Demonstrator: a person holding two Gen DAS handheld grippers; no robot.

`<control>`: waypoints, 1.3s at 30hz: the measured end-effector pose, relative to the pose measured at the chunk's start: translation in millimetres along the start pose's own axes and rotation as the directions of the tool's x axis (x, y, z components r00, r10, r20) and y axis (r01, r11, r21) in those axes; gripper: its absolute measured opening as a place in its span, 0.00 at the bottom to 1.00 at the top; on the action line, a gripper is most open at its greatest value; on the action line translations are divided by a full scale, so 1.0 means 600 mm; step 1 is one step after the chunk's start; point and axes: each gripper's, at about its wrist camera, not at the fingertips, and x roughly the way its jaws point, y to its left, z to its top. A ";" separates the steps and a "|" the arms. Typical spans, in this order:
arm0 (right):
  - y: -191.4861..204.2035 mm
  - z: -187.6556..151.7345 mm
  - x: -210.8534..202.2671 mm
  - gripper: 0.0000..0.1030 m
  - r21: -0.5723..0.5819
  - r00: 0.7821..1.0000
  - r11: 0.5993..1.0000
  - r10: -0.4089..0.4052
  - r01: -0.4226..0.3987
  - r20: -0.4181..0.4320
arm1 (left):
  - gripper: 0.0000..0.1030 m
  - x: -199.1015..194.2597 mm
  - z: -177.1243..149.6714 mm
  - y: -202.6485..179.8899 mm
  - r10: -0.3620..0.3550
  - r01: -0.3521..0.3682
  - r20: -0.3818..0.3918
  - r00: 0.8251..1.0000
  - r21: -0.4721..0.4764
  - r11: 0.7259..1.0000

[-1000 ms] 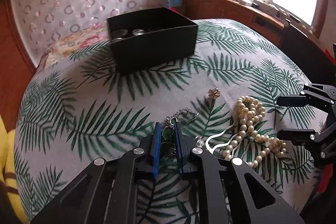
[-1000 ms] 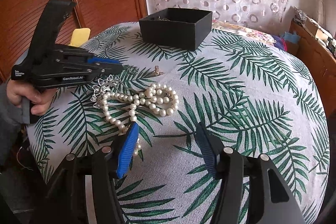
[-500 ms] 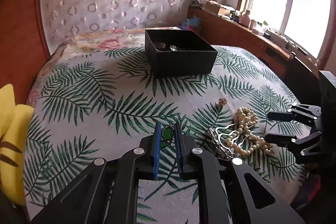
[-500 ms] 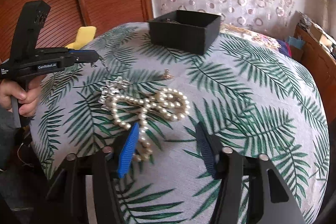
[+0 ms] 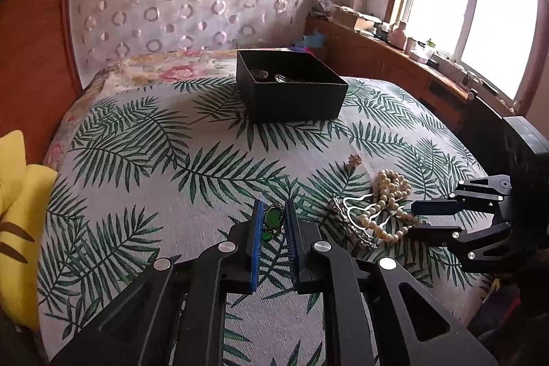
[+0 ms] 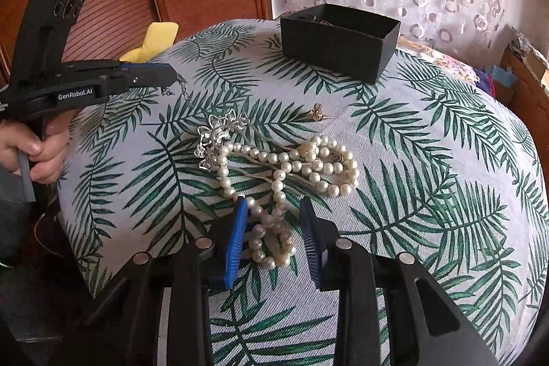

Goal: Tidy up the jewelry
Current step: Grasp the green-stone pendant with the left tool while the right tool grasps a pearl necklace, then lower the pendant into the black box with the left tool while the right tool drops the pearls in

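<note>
Pinching a green-stone piece of jewelry (image 5: 272, 219) at lower centre of its own view, the left gripper (image 5: 273, 222) is held above the leaf-print bed (image 5: 144, 160). Spread around the pearl necklace (image 6: 284, 174) low in its view is the right gripper (image 6: 274, 228). Farther up sit a small gold earring (image 6: 318, 112) and the black box (image 6: 339, 40).

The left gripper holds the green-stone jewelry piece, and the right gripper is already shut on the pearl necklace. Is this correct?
Not fully. The left gripper does grip the green-stone piece, but the right gripper is open: in the right wrist view its fingers stand apart on either side of the pearl necklace, which lies on the leaf-print bedspread.
</note>
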 end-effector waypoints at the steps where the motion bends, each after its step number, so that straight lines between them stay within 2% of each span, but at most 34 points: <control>1: 0.001 0.001 0.000 0.33 -0.005 1.000 1.000 -0.002 0.002 -0.002 | 0.11 0.000 -0.001 -0.002 -0.001 0.001 -0.001 1.000 -0.001 1.000; 2: 0.002 0.001 0.000 0.26 -0.014 1.000 1.000 -0.007 0.007 -0.003 | 0.11 0.000 0.000 -0.001 -0.001 0.001 -0.001 1.000 -0.001 1.000; 3: 0.003 0.001 0.000 0.15 -0.021 1.000 1.000 -0.005 0.005 -0.003 | 0.11 0.000 0.000 -0.004 -0.002 0.002 0.000 1.000 -0.002 1.000; 5: 0.000 0.002 -0.003 0.08 -0.029 1.000 0.999 0.020 -0.020 -0.005 | 0.11 -0.001 0.000 0.000 -0.004 0.004 0.002 1.000 -0.002 1.000; 11: -0.016 0.024 -0.044 0.08 -0.023 0.997 1.000 -0.003 0.005 0.072 | 0.11 -0.010 0.016 -0.004 -0.007 0.007 0.026 1.000 0.006 1.000; 18: -0.039 0.076 -0.106 0.08 -0.028 0.983 0.999 -0.040 0.045 0.179 | 0.11 -0.031 0.052 -0.015 -0.009 0.007 0.081 0.997 0.025 1.000; 27: -0.065 0.152 -0.162 0.08 -0.035 0.954 0.996 -0.070 0.083 0.291 | 0.11 -0.031 0.103 -0.031 -0.012 0.005 0.122 0.993 0.062 0.998; 39: -0.098 0.256 -0.188 0.08 -0.030 0.919 0.992 -0.102 0.122 0.380 | 0.11 -0.008 0.145 -0.034 0.000 -0.011 0.139 0.990 0.082 0.997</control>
